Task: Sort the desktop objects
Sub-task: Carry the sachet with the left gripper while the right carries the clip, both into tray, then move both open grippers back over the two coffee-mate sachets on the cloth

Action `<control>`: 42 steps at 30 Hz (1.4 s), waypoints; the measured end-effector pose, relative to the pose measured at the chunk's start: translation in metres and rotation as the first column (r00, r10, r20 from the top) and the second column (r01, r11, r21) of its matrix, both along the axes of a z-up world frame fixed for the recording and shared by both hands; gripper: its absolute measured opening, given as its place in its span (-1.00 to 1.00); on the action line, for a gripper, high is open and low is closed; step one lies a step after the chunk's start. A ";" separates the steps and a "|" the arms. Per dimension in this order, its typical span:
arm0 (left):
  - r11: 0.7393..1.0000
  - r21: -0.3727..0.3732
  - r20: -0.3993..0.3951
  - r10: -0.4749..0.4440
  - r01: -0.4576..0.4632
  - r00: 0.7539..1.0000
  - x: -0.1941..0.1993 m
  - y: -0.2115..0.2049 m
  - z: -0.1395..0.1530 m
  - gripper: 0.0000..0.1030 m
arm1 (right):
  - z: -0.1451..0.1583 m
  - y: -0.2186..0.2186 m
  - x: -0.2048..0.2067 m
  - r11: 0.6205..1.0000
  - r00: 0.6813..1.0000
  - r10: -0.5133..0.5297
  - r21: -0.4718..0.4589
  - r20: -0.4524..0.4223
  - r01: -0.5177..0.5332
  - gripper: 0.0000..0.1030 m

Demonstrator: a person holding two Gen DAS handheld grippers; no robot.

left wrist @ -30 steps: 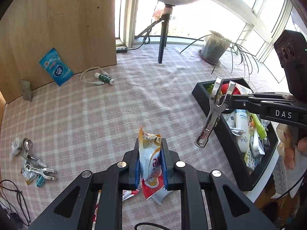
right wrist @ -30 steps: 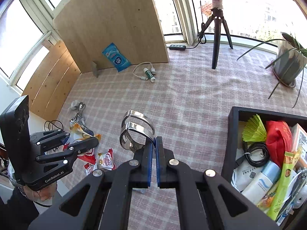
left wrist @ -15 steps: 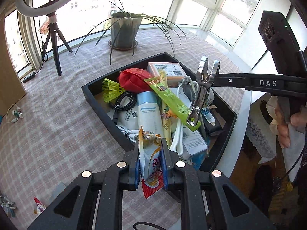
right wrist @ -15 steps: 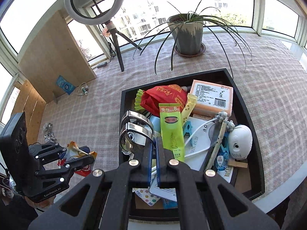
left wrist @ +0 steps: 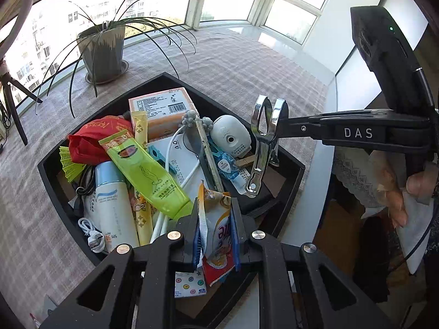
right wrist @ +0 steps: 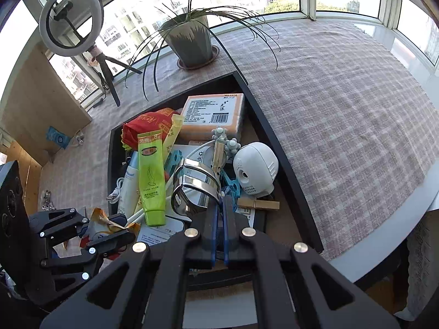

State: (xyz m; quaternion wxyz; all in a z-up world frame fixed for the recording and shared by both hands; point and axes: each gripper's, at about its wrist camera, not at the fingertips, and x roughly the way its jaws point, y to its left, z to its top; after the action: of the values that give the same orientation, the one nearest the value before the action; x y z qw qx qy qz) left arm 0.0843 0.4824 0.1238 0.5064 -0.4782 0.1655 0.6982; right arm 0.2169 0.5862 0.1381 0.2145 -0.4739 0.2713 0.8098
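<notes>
The left claw (left wrist: 215, 230) is closed on a crumpled snack packet (left wrist: 216, 227), pinched upright between its blue pads. Just beyond its tips lies the black tray (left wrist: 290, 181), crowded with a green tube (left wrist: 145, 175), a white bottle (left wrist: 115, 205), an orange box (left wrist: 162, 109) and a white sharpener (left wrist: 231, 137). The right claw (right wrist: 218, 208) is clamped shut on a shiny metal clip (right wrist: 192, 186), which hangs over the tray's near end, right of the left claw. A potted plant (right wrist: 189, 41) stands well beyond the tray on the checked cloth (right wrist: 343, 109).
</notes>
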 end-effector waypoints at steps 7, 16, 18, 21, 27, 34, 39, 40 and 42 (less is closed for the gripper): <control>0.998 -0.003 -0.003 0.069 -0.069 0.998 -0.009 0.007 0.001 -0.11 | -0.002 0.012 0.002 0.999 1.000 -0.029 -0.018 -0.012 0.029 -0.31; 0.989 -0.030 -0.014 0.145 -0.146 0.989 -0.021 -0.035 0.001 -0.11 | 0.003 -0.009 -0.011 1.000 0.999 0.014 -0.019 -0.043 -0.015 -0.21; 0.984 -0.037 -0.013 0.175 -0.175 0.985 -0.026 -0.052 -0.001 -0.11 | 0.003 -0.020 -0.017 0.999 0.998 0.034 -0.015 -0.052 -0.035 -0.18; 0.972 -0.053 -0.017 0.227 -0.228 0.974 -0.035 -0.083 -0.004 -0.11 | 0.003 -0.040 -0.027 0.997 0.995 0.072 -0.009 -0.062 -0.072 -0.12; 0.925 -0.095 -0.028 0.367 -0.368 0.930 -0.061 -0.162 -0.013 -0.05 | 0.000 -0.089 -0.059 0.984 0.982 0.177 -0.005 -0.070 -0.178 0.05; 0.811 -0.137 -0.024 0.571 -0.568 0.821 -0.095 -0.269 -0.029 -0.01 | -0.014 -0.160 -0.108 0.945 0.944 0.323 -0.037 -0.065 -0.326 0.07; 0.731 -0.183 -0.024 0.666 -0.658 0.746 -0.107 -0.337 -0.048 0.05 | -0.027 -0.215 -0.140 0.898 0.900 0.433 -0.065 -0.057 -0.436 0.07; 0.713 -0.196 -0.030 0.682 -0.673 0.731 -0.109 -0.350 -0.053 0.06 | -0.030 -0.225 -0.147 0.887 0.890 0.453 -0.074 -0.057 -0.457 0.07; 0.681 -0.218 -0.032 0.711 -0.699 0.703 -0.110 -0.373 -0.062 0.07 | -0.035 -0.245 -0.161 0.863 0.868 0.494 -0.088 -0.056 -0.497 0.07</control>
State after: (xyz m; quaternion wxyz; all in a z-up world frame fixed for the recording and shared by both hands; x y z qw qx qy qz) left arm -0.0253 0.1091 0.0623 0.1487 -0.5754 0.0289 0.8037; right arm 0.0563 0.3408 0.1033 -0.0288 -0.5251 0.1836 0.8305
